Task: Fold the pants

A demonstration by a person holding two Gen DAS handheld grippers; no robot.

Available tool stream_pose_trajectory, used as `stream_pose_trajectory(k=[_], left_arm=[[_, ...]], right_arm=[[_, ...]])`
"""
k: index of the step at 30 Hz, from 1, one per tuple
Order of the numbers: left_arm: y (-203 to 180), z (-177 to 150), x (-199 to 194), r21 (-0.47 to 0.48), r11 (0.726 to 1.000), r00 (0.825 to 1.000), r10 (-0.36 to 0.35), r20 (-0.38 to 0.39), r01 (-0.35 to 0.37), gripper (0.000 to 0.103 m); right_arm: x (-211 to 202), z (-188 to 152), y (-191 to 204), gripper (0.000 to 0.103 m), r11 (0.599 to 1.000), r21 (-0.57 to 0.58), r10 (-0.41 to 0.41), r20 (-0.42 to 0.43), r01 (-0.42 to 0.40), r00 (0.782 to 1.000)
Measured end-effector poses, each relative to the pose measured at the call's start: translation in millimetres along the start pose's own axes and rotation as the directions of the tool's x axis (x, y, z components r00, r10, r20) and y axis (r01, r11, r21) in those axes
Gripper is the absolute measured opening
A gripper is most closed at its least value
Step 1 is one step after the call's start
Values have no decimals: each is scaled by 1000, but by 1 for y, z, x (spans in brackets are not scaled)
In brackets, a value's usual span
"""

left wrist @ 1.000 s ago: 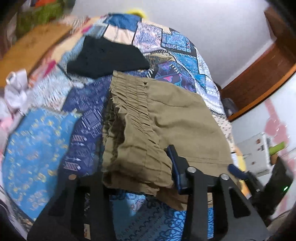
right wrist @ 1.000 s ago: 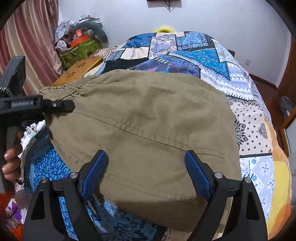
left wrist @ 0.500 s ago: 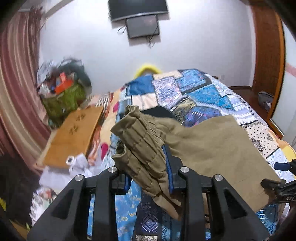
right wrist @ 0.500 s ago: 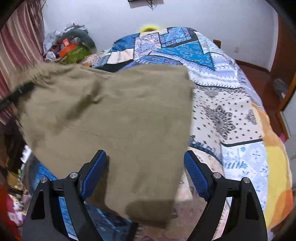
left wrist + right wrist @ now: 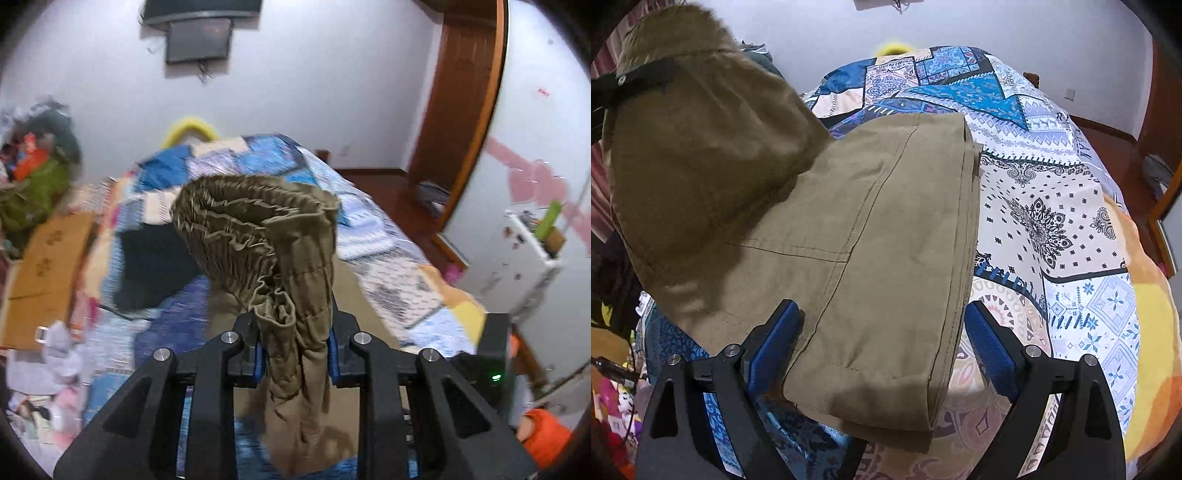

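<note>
Fabric is pinched between the blue pads of the left gripper (image 5: 295,354), whose jaws are closing on the gathered waistband of the olive pants (image 5: 871,236); that end is held raised above the bed. The right gripper (image 5: 882,350) is held wide and is opening, its pads set to either side of the folded leg ends without pressing them. The rest of the pants is spread flat on the patchwork quilt (image 5: 1052,206), with the lifted part draped over at the left of the right wrist view.

A crooked fold is judged the likeliest fault: with only one bunched corner of the waistband caught, the cloth could twist or sag as it is carried over, and the unpinned leg ends could be dragged out of line. A slip from the narrow grip is also possible.

Beyond the quilt, a dark garment (image 5: 155,266) is seen lying on the bed, a wooden board (image 5: 44,273) beside it, a white wall (image 5: 332,74) with a mounted screen (image 5: 199,37), and a wooden door frame (image 5: 465,96).
</note>
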State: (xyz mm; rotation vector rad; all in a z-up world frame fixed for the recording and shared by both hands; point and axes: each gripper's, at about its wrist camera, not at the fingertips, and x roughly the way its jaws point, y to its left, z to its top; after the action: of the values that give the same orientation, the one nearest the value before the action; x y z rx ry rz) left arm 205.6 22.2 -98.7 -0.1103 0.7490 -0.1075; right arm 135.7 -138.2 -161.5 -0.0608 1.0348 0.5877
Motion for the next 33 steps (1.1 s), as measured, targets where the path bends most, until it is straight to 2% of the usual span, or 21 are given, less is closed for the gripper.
stream_pose_trajectory(k=[3,7,10,13,15,17,19,20,24,28,30,33], left_arm=[[-15,2,10,2,998,997,-61,-45,61,25],[-33,1,20,18,995,992,-93,-80,95,25],[-41,1,32,9,992,985,-127,-118,129,25],[-51,0,45,10,986,971,-160,-178,165,29],[-54,-2,51,-11,976,954,-214,-209,217,53],[-54,-4,51,-38,962,939,-273,-210,271,73],[-54,-4,43,-22,960,943,-279,-179,280,74],[-53,-3,40,-6,960,946,-275,-170,278,74],[-38,5,37,18,980,972,-192,-137,197,79],[-9,17,56,37,996,988,-81,-132,87,83],[4,26,75,59,998,988,-9,-156,19,83],[20,36,107,85,996,976,52,-210,-35,83]], right_arm=[[-4,-1,-5,89,1000,24,20,-6,-20,1000],[-14,-6,-12,89,999,32,21,6,-22,1000],[-18,-9,-20,89,999,40,19,16,-20,1000],[-14,-12,-32,89,993,99,64,4,-64,998],[-12,-14,-36,89,987,133,93,5,-93,996],[-14,-13,-33,89,990,119,81,10,-82,997],[-16,-12,-30,89,991,111,74,16,-75,997],[-17,-12,-30,89,991,112,74,16,-75,997],[-24,-15,-35,89,991,119,58,25,-61,998],[-29,-18,-42,89,993,119,-7,51,1,999],[-30,-19,-47,89,991,131,-20,51,14,998],[-32,-20,-53,89,987,159,-20,51,12,999]])
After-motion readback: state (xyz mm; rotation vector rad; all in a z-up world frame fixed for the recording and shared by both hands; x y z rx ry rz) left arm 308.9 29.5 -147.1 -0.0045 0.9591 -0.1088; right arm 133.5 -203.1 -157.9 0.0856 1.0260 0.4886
